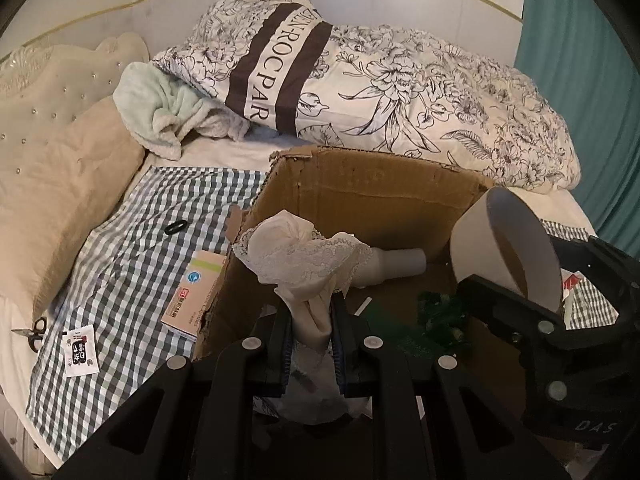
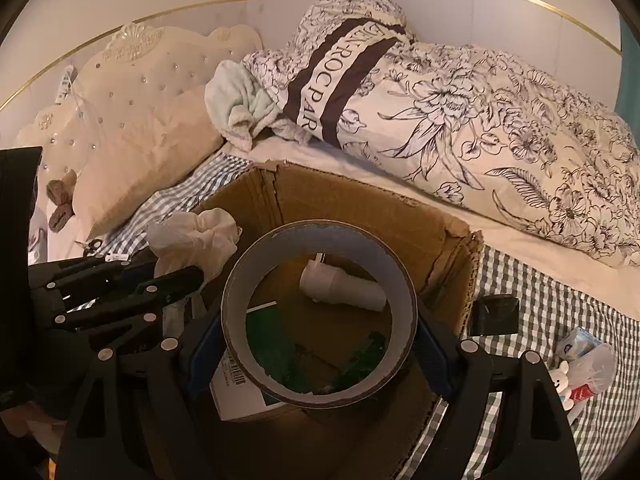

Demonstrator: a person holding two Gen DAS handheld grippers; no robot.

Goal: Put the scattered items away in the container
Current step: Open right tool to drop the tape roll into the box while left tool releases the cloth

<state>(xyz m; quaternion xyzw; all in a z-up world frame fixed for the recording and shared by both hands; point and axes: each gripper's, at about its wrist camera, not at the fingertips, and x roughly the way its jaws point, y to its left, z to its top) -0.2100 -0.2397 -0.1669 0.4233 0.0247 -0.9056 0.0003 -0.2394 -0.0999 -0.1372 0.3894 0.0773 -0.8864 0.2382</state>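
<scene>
An open cardboard box (image 1: 372,196) (image 2: 352,204) sits on a checked cloth on the bed. My left gripper (image 1: 311,320) is shut on a cream lace cloth (image 1: 308,256) and holds it over the box's left wall; it shows in the right wrist view (image 2: 192,236) too. My right gripper (image 2: 320,336) is shut on a wide tape roll (image 2: 318,316) held above the box; the roll also shows in the left wrist view (image 1: 504,248). Inside the box lie a white tube (image 2: 344,286) and green items (image 2: 276,352).
On the checked cloth (image 1: 132,248) lie a medicine box (image 1: 196,292), a black ring (image 1: 176,227), a small sachet (image 1: 80,350) and scissors (image 1: 36,330). Right of the box are a black item (image 2: 494,314) and small packets (image 2: 580,364). Pillows and a floral duvet (image 1: 400,88) lie behind.
</scene>
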